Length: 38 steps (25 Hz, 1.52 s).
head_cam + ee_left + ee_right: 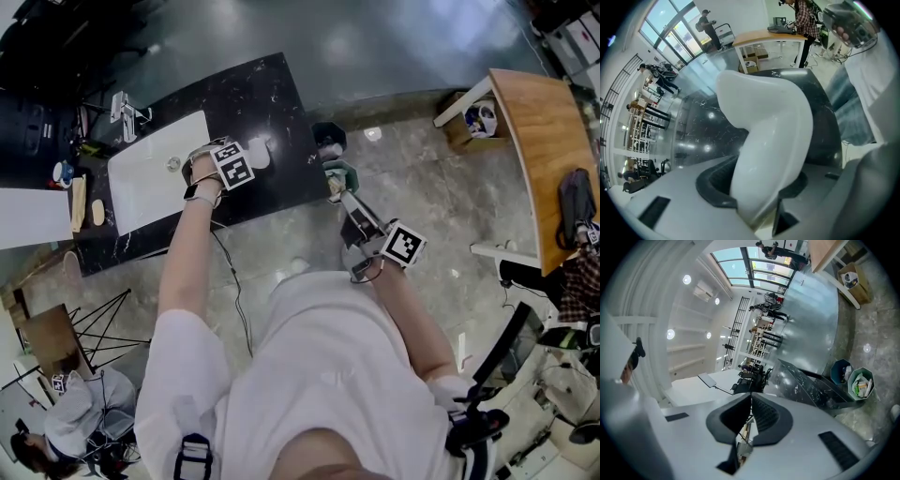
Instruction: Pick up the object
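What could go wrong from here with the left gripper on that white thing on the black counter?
1. The white thing is smooth and curved, and the left gripper pinches only one end, so it may slip or swing when lifted.
2. It sits near the edge of the counter; a drop could send it onto the hard floor.

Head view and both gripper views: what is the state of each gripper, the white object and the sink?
Left gripper: shut on the glossy white curved object.
Glossy white curved object: gripped between the pads, over the black marble counter; lifted or not, cannot tell.
Right gripper: shut, empty, away from the counter.
White rectangular sink: empty.
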{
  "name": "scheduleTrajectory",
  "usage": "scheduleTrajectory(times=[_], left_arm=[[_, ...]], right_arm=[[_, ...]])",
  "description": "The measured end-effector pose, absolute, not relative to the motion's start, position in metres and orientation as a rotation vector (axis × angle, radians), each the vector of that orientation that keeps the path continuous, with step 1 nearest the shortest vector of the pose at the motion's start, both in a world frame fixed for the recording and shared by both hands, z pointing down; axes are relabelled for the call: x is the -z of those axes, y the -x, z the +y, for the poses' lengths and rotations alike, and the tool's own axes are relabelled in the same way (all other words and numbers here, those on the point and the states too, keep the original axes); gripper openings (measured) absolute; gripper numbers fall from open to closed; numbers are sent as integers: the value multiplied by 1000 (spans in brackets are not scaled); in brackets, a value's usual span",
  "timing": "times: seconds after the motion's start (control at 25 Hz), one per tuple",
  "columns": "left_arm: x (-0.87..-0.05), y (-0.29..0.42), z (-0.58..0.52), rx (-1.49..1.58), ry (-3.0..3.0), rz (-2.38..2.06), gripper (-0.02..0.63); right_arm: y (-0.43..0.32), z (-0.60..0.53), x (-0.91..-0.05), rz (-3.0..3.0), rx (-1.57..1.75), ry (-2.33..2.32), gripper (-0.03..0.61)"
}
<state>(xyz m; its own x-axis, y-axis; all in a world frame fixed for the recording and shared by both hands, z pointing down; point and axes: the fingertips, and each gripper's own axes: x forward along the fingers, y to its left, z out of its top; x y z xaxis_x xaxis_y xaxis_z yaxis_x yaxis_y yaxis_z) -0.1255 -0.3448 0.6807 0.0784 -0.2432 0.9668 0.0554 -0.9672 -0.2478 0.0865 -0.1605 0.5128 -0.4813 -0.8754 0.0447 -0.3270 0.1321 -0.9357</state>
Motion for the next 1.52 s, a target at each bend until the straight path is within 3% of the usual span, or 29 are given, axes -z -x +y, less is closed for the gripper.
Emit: scheduleTrajectory(times=[0.6,1.12,1.52], left_arm=[[-678,132,-341,1902,2145,640,170],[-674,139,-289,1887,2179,709,171],[-614,154,-222,1649,2407,1070,172]], right_arm=[[-81,-161,-510,1895,1373,1086,21],[-60,-160,-502,1971,1405,987,21],[-32,-154,-504,2041,1457,893,21]])
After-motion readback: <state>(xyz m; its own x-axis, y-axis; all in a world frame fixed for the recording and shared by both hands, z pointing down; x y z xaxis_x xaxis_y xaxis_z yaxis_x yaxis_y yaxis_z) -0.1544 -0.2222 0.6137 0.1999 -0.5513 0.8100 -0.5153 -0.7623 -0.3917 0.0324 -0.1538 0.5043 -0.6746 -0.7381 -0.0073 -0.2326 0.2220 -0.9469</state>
